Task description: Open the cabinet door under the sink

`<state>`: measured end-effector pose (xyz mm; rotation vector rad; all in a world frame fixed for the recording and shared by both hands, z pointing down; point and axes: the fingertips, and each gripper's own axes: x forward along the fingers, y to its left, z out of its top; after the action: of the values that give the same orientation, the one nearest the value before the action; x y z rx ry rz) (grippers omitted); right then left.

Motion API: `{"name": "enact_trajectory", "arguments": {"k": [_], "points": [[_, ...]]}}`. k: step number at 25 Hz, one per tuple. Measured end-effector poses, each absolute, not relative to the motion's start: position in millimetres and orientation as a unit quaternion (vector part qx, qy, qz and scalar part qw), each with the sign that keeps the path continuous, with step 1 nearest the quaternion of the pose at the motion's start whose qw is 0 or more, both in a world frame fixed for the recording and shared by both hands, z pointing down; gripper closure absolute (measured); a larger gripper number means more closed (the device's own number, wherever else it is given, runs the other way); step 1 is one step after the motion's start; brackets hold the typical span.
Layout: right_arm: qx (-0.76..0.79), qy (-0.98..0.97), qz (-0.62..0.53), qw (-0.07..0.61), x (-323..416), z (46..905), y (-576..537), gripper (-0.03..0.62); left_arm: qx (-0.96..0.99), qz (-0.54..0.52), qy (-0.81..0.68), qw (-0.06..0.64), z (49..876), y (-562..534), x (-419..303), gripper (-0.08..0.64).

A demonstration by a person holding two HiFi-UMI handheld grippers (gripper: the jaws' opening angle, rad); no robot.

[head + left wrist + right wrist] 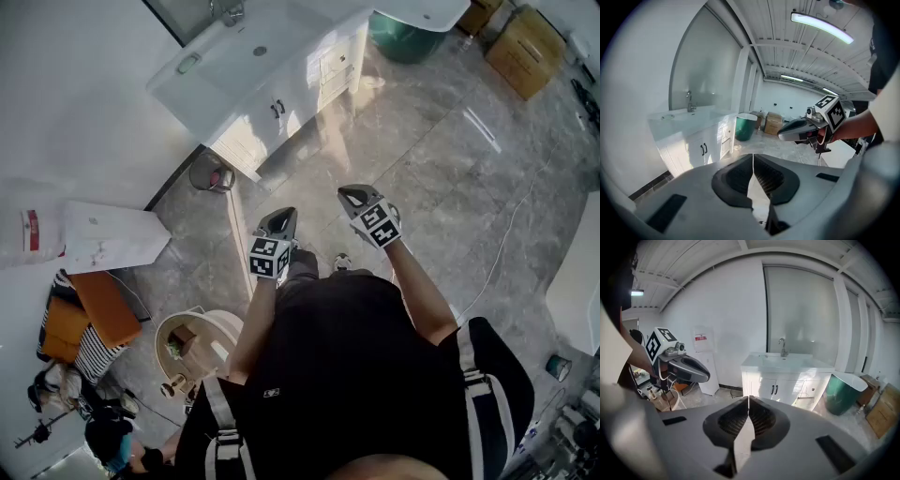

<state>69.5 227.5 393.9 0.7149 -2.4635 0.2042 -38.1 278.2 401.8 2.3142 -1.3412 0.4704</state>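
The person's dark-clothed torso [366,375], crossed by harness straps, fills the near part of the head view and hides the floor right below it; only the forearms reach out from it. The left gripper [280,217] and the right gripper [351,194] are held side by side over the grey tiled floor [441,159]. Both point toward the far left, where the white cabinet [309,80] stands against the wall, well apart from both. In each gripper view the fingers [736,176] are pressed together at the tips with nothing between them. A narrow wedge of floor shows only lower down, where the pads curve apart. The cabinet doors [780,389] under the sink [234,56] are shut, their two dark handles [277,109] close together at the middle seam. The cabinet's right part is washed out by a patch of sunlight, so its front is hard to read; whether it carries a drawer or a rail cannot be told. The tap [229,11] is cut off by the top edge of the head view. A green bin [403,39] stands just right of the cabinet, partly covered by a white object at the frame's edge. Cardboard boxes [525,37] lie farther right, cropped by the frame.
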Motion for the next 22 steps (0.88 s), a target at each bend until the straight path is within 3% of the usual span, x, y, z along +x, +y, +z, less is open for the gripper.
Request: {"name": "enact_trajectory", "arguments": {"k": [22], "points": [[0.263,-0.919,0.075,0.285,70.9,399.8,232.7,0.532,0.832,0.167,-0.483,0.215,404.7,284.0,-34.4,0.543]]}}
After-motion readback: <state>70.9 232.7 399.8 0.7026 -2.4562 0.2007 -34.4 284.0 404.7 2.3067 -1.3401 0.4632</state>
